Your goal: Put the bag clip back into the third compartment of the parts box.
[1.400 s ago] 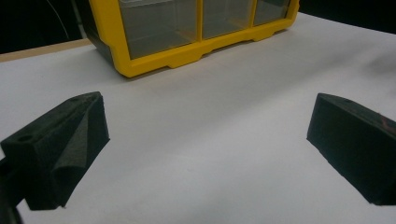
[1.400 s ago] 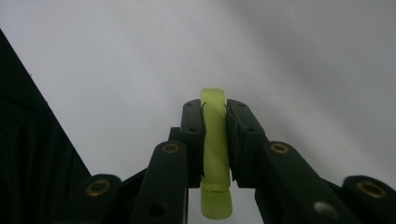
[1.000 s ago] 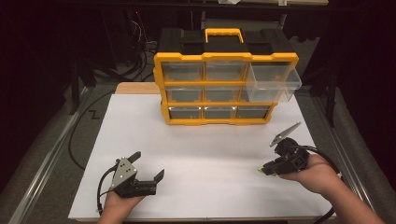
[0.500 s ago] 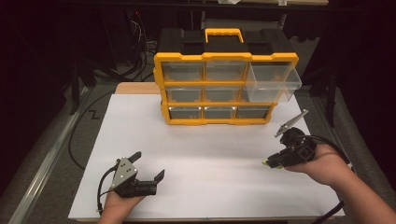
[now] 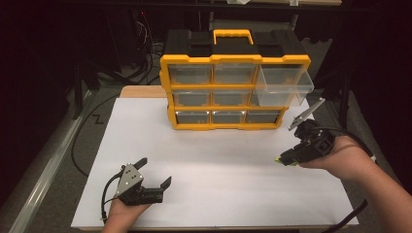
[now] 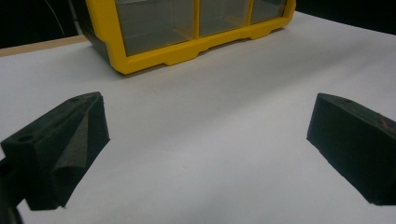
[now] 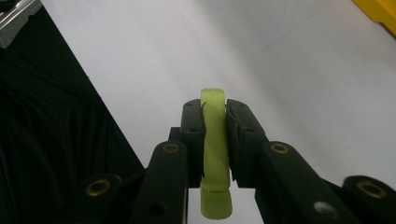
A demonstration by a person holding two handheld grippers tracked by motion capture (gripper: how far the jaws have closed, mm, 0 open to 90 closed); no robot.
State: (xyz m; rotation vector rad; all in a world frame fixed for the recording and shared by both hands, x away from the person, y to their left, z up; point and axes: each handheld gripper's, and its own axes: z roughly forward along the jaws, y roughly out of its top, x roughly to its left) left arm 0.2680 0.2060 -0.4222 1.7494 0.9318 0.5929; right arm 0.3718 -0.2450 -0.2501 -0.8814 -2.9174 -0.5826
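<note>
The yellow-and-black plastic drawer cabinet (image 5: 228, 82) stands at twelve o'clock on the white table sheet (image 5: 218, 160), its clear top-right drawer (image 5: 284, 86) pulled out. That drawer lies toward eleven o'clock from the right gripper (image 5: 283, 158), the nearer one, whose jaws clamp a flat yellow-green plastic strip (image 7: 215, 140) lengthwise between them. At seven o'clock, the left gripper (image 5: 154, 172) rests gaping and empty.

High view overlooks the table (image 5: 218, 160); gripper views skim it closely.

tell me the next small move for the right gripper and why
Probably carry the yellow-green strip up and over toward the pulled-out clear drawer. The right gripper is shut on the strip above the white table, and that drawer is the only one standing open on the yellow organizer.
</note>
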